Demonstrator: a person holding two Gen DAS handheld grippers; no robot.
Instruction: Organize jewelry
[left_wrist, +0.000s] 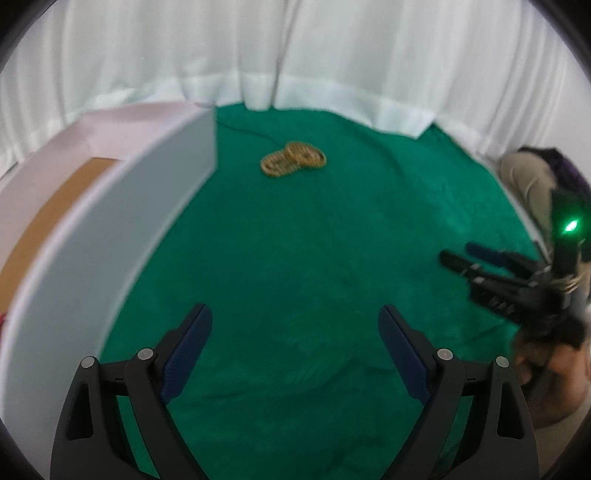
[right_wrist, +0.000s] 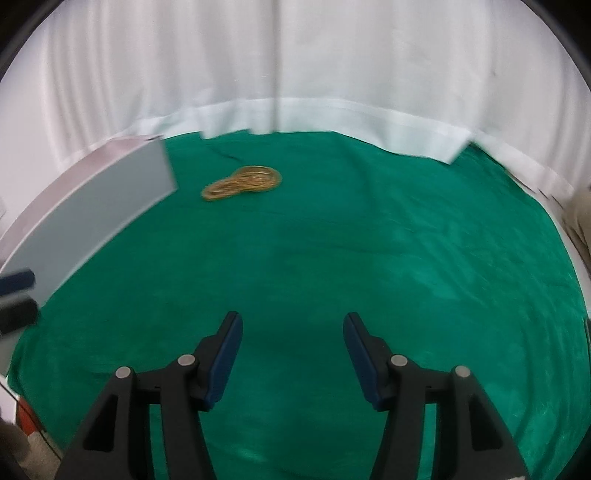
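Observation:
A small heap of gold bangles (left_wrist: 293, 160) lies on the green cloth (left_wrist: 314, 258) far ahead; it also shows in the right wrist view (right_wrist: 242, 182). A white box (left_wrist: 110, 236) with a brown floor stands open at the left, its wall seen in the right wrist view (right_wrist: 92, 210). My left gripper (left_wrist: 295, 317) is open and empty above the cloth, beside the box wall. My right gripper (right_wrist: 293, 325) is open and empty, well short of the bangles. It appears at the right in the left wrist view (left_wrist: 460, 254).
White curtain (right_wrist: 295, 74) hangs behind the table. The green cloth (right_wrist: 369, 258) covers the table to its edges. The left gripper's fingertips (right_wrist: 16, 280) show at the far left of the right wrist view. A person's leg (left_wrist: 528, 177) is at the right.

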